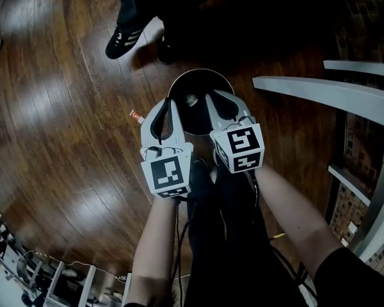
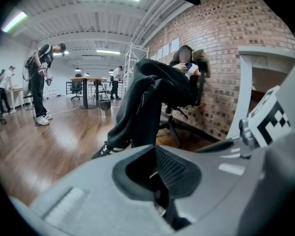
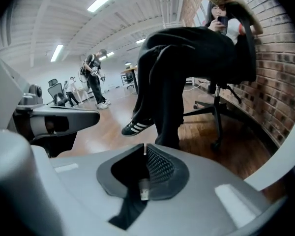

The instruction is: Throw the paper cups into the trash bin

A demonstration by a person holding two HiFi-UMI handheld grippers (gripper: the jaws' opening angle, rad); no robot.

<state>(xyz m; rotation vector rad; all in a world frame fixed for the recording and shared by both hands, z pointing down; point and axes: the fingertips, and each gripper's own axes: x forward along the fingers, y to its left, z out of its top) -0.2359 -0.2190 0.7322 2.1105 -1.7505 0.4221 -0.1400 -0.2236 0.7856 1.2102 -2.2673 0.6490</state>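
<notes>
Left claw (image 1: 169,105) and right claw (image 1: 210,97), pressed together, empty, over the trash bin (image 1: 200,80). Paper cups likely crush easily; pinch rims lightly.

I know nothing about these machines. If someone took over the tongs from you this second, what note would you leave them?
Left tongs: shut, nothing between them, held at the left rim of the trash bin.
Right tongs: shut, empty, above the bin's opening.
Things: a pale lump lies inside the bin. It is probably a paper cup, but too small to be sure.
Done: it looks as if a cup has gone in.
Left: no other cups show in these views, so look around the floor for more.
</notes>
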